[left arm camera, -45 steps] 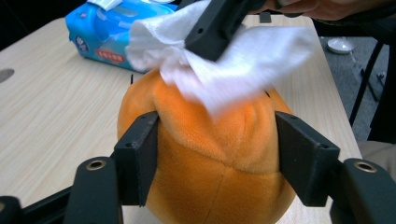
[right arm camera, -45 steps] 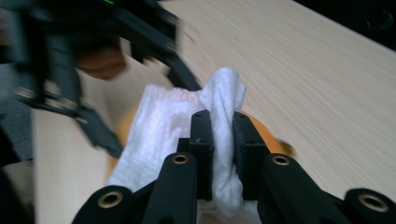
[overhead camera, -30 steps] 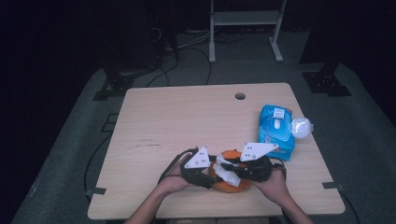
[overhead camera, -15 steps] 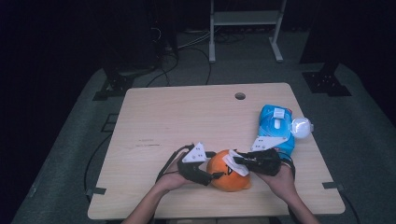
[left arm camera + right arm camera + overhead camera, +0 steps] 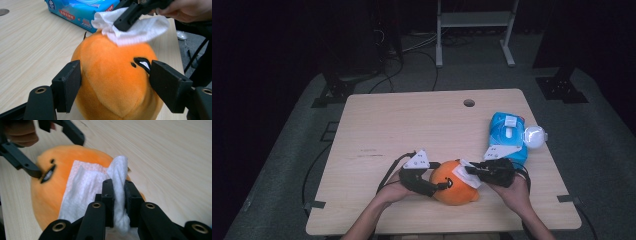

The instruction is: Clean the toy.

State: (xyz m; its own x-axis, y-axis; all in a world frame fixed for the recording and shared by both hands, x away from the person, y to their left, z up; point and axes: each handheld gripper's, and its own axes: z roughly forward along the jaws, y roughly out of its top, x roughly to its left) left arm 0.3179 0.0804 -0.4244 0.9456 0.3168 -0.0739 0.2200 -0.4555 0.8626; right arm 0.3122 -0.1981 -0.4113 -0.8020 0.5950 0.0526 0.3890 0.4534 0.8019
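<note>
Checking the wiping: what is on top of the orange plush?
A white wipe lies across the top of the plush, pinched by the right gripper. The plush surface under the wipe is covered, so its condition cannot be seen.

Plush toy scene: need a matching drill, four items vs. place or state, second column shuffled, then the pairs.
Column one:
1. orange plush toy
2. white wipe
3. blue wipe pack
4. round hole

Column two:
A. far edge of the table
B. pinched in the right gripper, draped on the toy
C. between the left gripper jaws, near edge
D. lying at the table's right side

Pairs: 1-C, 2-B, 3-D, 4-A
</note>
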